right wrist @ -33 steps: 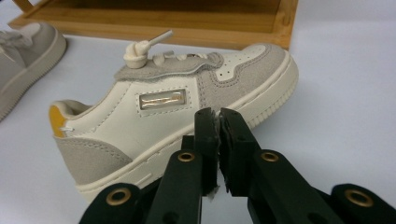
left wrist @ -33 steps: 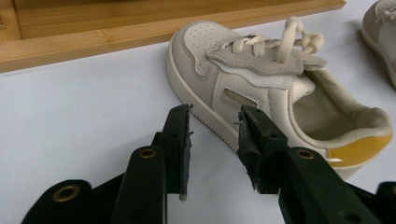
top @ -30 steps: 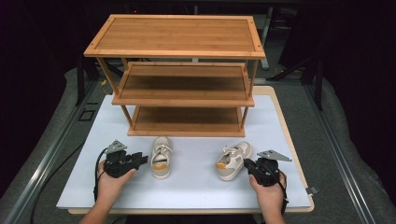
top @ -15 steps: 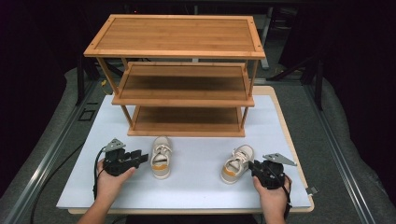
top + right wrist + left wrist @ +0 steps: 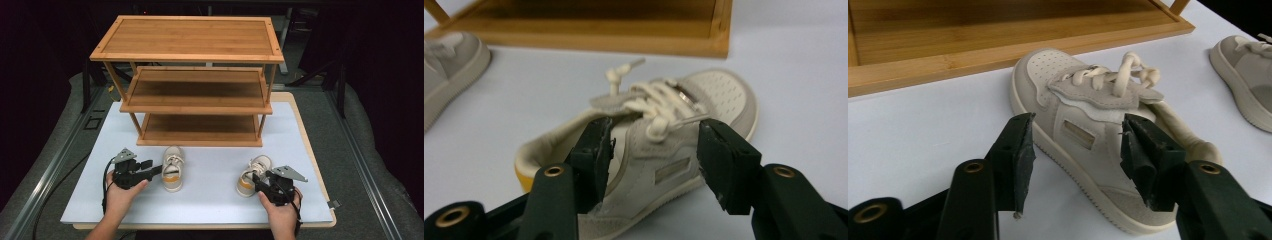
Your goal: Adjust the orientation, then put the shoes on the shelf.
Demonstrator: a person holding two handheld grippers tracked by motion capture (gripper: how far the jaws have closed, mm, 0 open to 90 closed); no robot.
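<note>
Two small beige shoes lie on the white board in front of a wooden rack. The left shoe [image 5: 173, 168] points its toe at the rack, and my left gripper [image 5: 153, 169] stands open just to its left. In the left gripper view the left gripper [image 5: 1075, 160] has its jaws spread on either side of this shoe's [image 5: 1083, 110] side, without pinching it. The right shoe [image 5: 253, 174] has an orange heel. My right gripper [image 5: 260, 182] is open at that heel, and in the right gripper view the right gripper [image 5: 654, 155] straddles the shoe's [image 5: 714, 97] collar and laces.
The three-shelf wooden rack [image 5: 190, 40] stands at the back of the white board [image 5: 210, 205], its lowest shelf [image 5: 200, 125] bare and close behind the shoes. Grey padded table edges and dark surroundings lie beyond the board.
The right gripper and the right shoe have shifted slightly toward the near edge. The left gripper and left shoe have barely moved.
</note>
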